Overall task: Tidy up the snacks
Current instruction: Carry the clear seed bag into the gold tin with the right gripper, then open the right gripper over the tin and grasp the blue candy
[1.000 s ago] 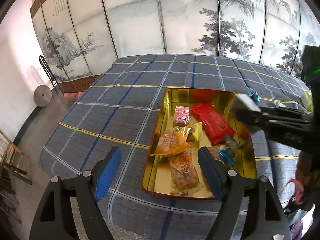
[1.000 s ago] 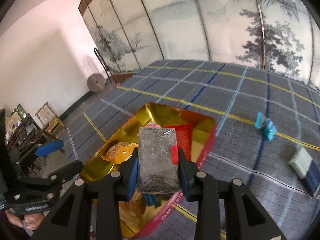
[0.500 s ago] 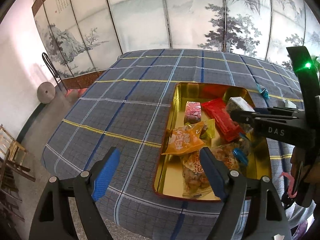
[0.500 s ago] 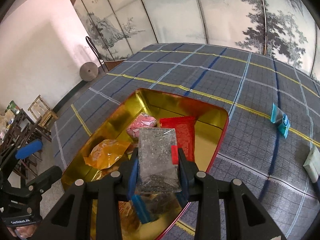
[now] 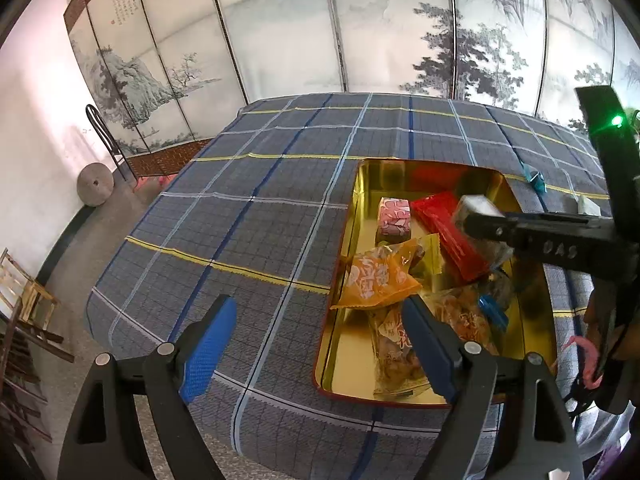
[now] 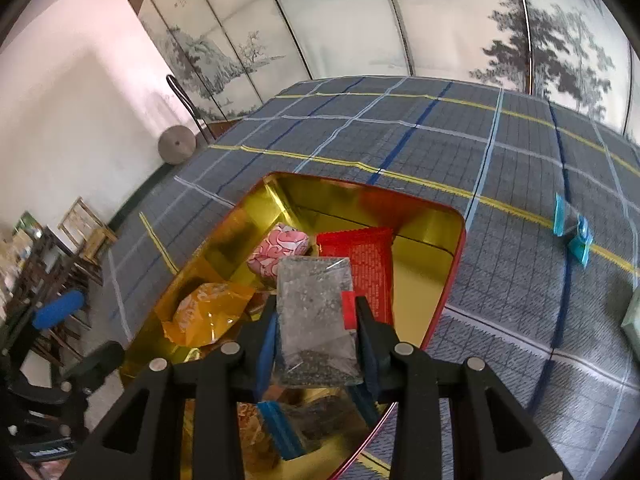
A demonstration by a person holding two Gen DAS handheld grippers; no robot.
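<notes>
R gripper (image 6: 316, 332) lower w/ clear packet (image 6: 316, 316); "DAS" legible.

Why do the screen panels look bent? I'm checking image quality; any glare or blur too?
Left wrist view: fisheye bends the folding screen panels; the gold tin wall shines with reflections; the right gripper looks soft.
Right wrist view: same bending, dark corners; the tin's inner wall mirrors red; the clear packet is sharp.
</notes>
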